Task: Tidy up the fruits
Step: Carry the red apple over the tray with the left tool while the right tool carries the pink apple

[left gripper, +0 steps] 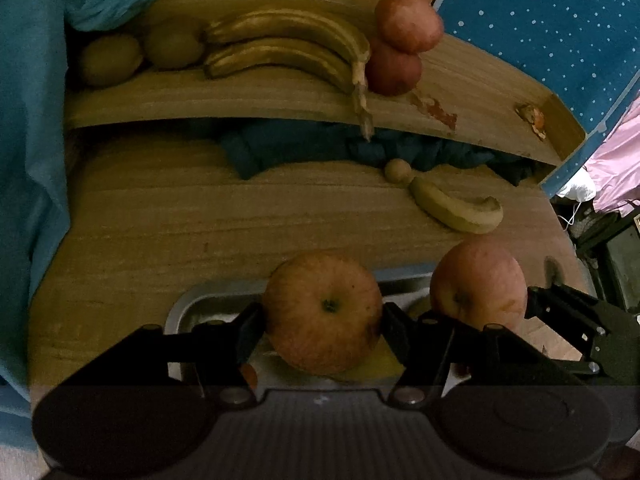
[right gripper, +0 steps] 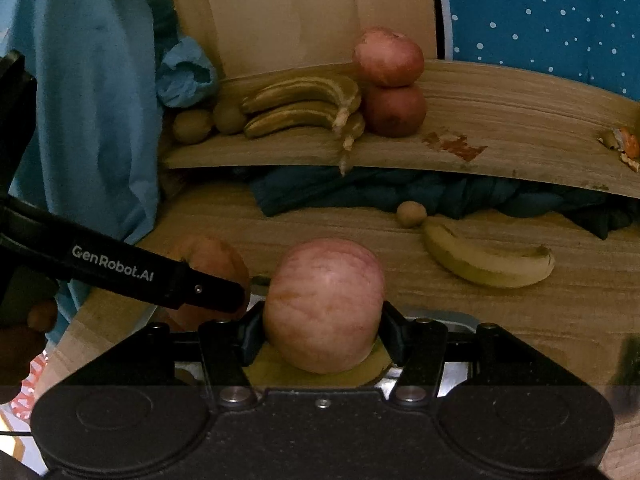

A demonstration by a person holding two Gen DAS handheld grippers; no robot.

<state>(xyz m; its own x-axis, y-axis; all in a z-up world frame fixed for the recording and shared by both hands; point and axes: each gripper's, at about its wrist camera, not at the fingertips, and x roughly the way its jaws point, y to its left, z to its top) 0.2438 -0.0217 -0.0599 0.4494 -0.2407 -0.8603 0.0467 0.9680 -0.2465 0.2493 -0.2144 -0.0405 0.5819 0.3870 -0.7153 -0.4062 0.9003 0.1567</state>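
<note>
The left gripper (left gripper: pixel 323 316) is clamped on an apple (left gripper: pixel 323 312) whose stem end faces the camera, one black finger pressed against each side, and it hangs over a metal tray (left gripper: pixel 188 308) at the near edge of the wooden table (left gripper: pixel 180 216). The right gripper (right gripper: pixel 323 320) grips a second apple (right gripper: pixel 324 306) the same way, pale and pink-streaked, above a yellow piece lying in that tray. In the left wrist view this second apple sits just to the right of the first; in the right wrist view the left gripper's black arm, marked GenRobot.AI, crosses in from the left with its apple partly hidden behind it. Farther back on the table lie a single banana (right gripper: pixel 488 260) and a small round brown fruit (right gripper: pixel 411 213), near a dark blue cloth (right gripper: pixel 400 194) bunched under a raised wooden shelf (right gripper: pixel 500 120). On the shelf, from left to right, stand two kiwis (left gripper: pixel 108 60), two bananas (left gripper: pixel 288 46) side by side, and two red apples (right gripper: pixel 390 84) stacked one on the other
</note>
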